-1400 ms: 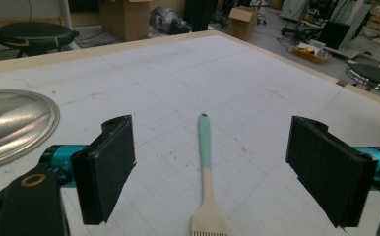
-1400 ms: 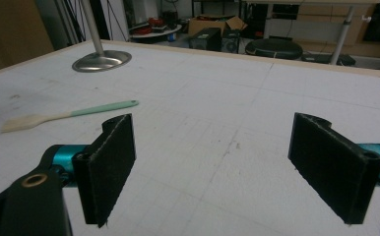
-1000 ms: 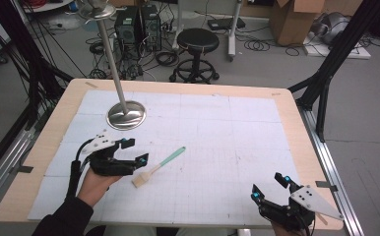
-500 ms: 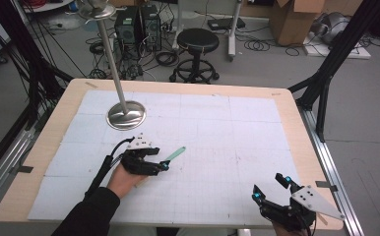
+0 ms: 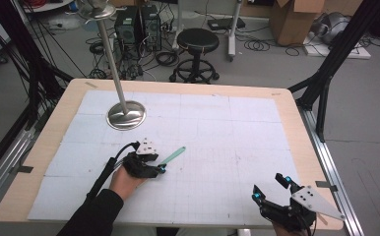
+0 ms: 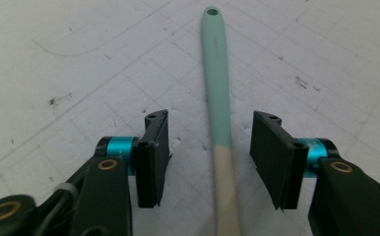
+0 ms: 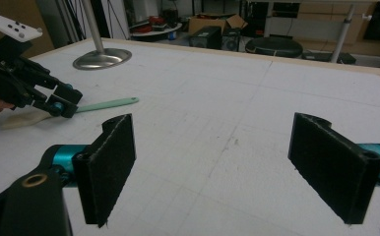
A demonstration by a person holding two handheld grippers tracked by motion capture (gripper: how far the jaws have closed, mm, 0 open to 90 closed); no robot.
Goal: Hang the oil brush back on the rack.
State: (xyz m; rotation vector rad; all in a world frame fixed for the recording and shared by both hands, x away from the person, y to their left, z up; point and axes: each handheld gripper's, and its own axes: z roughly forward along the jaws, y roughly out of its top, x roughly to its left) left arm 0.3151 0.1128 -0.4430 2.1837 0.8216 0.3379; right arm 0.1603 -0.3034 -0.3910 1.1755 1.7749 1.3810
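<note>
The left gripper point(image 6: 210, 160) has just been closing, jaws half open around the brush point(image 6: 220, 113), not yet touching it. If they close off-centre, the thin handle may roll away. The brush lies flat on the table point(image 5: 217, 137), its green end pointing away from the gripper.

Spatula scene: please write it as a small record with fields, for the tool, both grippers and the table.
tool: spatula, mint green handle with a hole at its end, cream part toward the gripper, lying flat
left gripper: jaws have just been closing, one on each side of the spatula, pads not yet touching it
right gripper: open, nothing between the jaws, near the table's front right corner
table: white gridded mat on a wooden top
other: metal stand at the back left
</note>
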